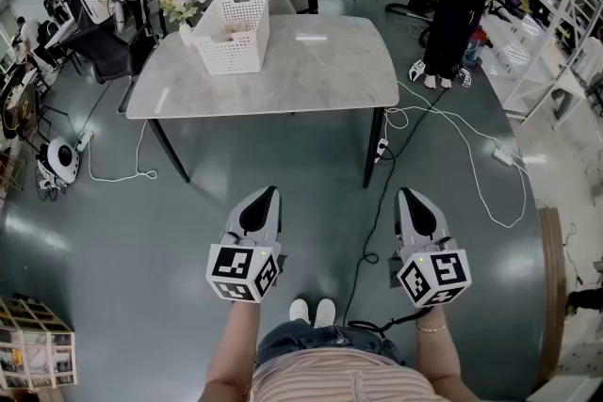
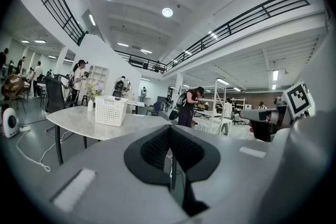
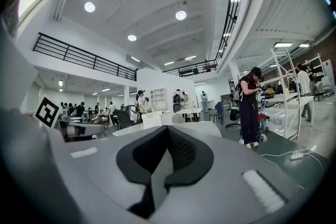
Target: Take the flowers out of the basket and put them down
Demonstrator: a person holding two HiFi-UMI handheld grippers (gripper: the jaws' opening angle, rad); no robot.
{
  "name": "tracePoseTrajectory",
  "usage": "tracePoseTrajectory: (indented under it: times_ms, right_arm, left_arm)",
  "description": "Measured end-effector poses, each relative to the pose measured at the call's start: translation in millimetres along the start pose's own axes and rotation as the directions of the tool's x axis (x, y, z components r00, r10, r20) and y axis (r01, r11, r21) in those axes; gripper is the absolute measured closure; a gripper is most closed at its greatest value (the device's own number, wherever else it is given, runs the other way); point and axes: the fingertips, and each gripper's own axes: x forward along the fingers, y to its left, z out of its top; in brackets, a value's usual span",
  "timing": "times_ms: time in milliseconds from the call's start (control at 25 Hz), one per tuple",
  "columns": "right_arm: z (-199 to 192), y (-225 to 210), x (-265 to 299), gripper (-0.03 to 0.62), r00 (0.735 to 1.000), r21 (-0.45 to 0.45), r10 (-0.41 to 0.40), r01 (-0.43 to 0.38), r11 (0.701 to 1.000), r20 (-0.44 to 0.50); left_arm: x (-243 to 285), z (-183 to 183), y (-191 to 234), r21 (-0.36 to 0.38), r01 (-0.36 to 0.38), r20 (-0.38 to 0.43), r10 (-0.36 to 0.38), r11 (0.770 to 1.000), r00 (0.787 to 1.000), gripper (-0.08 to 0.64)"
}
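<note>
A white mesh basket (image 1: pixel 232 33) stands on the far left part of the grey marble table (image 1: pixel 311 71). Something pale lies inside it, too small to make out. A bunch of pale flowers (image 1: pixel 181 3) in a small white vase stands just left of the basket, outside it. The left gripper view shows the same flowers (image 2: pixel 93 89) and basket (image 2: pixel 111 110) far off. My left gripper (image 1: pixel 268 193) and right gripper (image 1: pixel 407 195) hang side by side over the floor, well short of the table. Both are level and shut, with nothing between their jaws.
A person in black (image 1: pixel 462 5) bends over a bench at the right. Cables (image 1: pixel 452 122) trail across the floor by the table's right legs. A black chair (image 1: pixel 104 47) and a round white device (image 1: pixel 61 160) sit at the left, with a wooden crate (image 1: pixel 33 353) at the bottom left.
</note>
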Motion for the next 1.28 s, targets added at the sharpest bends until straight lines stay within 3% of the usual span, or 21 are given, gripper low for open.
tracePoseTrajectory:
  times_ms: [1000, 1280]
  right_arm:
    - [-8.2, -25.4, 6.9, 0.586, 0.999, 0.075, 0.031, -0.032, 0.997, 0.006]
    - [-6.5, -39.2, 17.0, 0.586, 1.0, 0.039, 0.032, -0.032, 0.999, 0.0]
  left_arm:
    - [18.2, -6.3, -4.0, -0.018, -0.021, -0.012, 0.021, 1.0, 1.0, 0.546]
    - [34.7, 1.7, -6.4, 0.001, -0.032, -0.001, 0.032, 0.999, 0.999, 0.545]
